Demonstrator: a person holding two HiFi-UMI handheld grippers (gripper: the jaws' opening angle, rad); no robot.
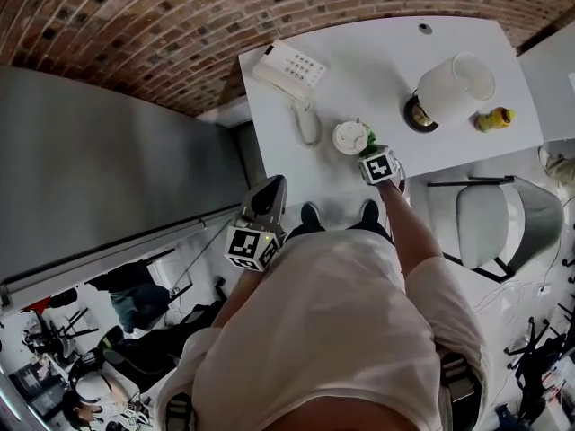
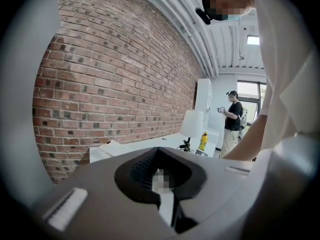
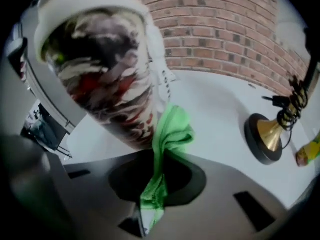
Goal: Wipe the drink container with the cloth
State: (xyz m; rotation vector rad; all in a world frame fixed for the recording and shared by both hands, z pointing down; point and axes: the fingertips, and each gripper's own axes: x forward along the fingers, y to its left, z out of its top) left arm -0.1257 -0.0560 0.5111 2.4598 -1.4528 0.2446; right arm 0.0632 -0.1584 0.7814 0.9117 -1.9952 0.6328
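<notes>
Jaws of the right gripper [image 3: 148, 210] are closed on a strip of the green cloth [image 3: 172, 133], which runs up out of the dark hollow at the bottom of the right gripper view and bunches against the lower right side of the drink container [image 3: 102, 66]. The container fills the upper left of that view: a clear cup with dark, red and white swirls inside and a white domed lid. It stands on the white table [image 3: 215, 109].

In the head view the right gripper [image 1: 371, 152] sits just right of frame centre, at the table's near edge, with the container's lid [image 1: 350, 137] touching its upper left side and a bit of cloth [image 1: 367, 138] between them.

The left gripper [image 1: 269, 196] hangs left of centre, off the table and well apart from the container. In its own view its jaws meet with nothing between them.

Further up the table lie a white telephone [image 1: 289, 68], a lamp [image 1: 452, 86] and a yellow bottle [image 1: 494, 118].
</notes>
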